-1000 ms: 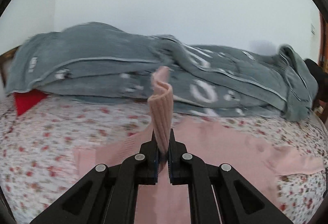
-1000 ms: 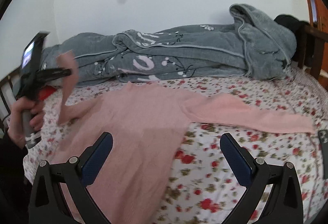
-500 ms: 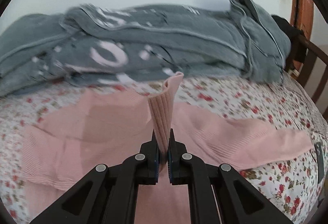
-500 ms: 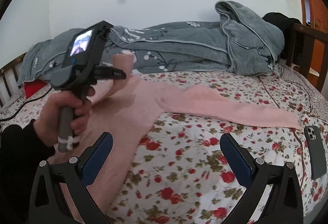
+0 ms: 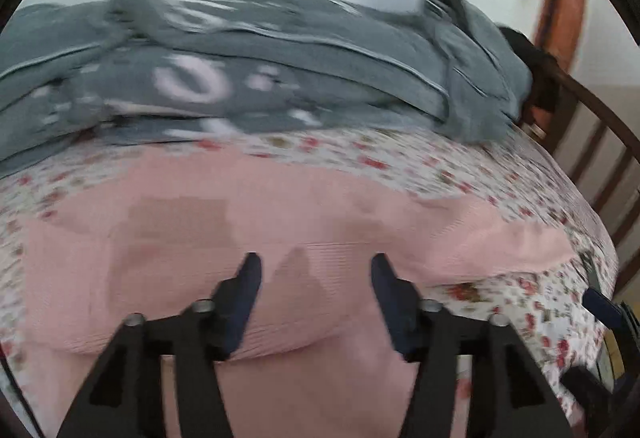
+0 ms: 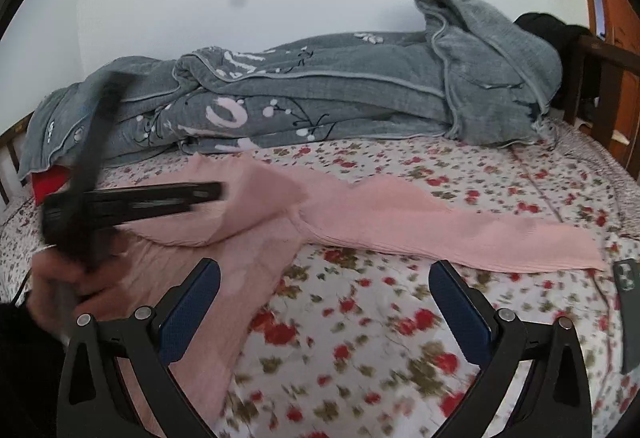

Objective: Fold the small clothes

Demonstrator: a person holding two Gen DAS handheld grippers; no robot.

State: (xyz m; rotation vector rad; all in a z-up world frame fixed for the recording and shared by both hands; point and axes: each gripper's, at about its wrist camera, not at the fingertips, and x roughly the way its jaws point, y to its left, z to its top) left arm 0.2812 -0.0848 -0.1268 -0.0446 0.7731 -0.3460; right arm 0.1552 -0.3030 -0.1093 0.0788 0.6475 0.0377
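left wrist view is blurred throughout. going from left to right, the pink sweater (image 5: 280,222) is seen spread across the floral bedsheet (image 5: 400,157), its body filling the left and middle, one sleeve running out to the right. the left gripper (image 5: 316,274) is held over the sweater's body with its jaws parted; they have just been opening, and nothing is gripped, only the folded-over sleeve lying on the body below the gap. beyond the sweater a grey quilt (image 5: 280,77) is heaped along the wall, and a wooden bed frame (image 5: 600,141) is seen at the right edge.

in the right wrist view, a hand (image 6: 72,286) is seen at far left gripping the handle of the left gripper (image 6: 216,193), whose fingers reach over the sweater's upper body. the pink sweater (image 6: 256,222) lies left of and beyond the right gripper (image 6: 324,290), and its outstretched sleeve (image 6: 460,234) crosses the sheet ahead of the right-hand finger. the right gripper is held wide open above bare floral bedsheet (image 6: 360,338), with only the sweater's edge under its left finger. a dark phone (image 6: 630,318) lies at the right edge, just past the sleeve's cuff. the grey quilt (image 6: 320,97) is piled behind.
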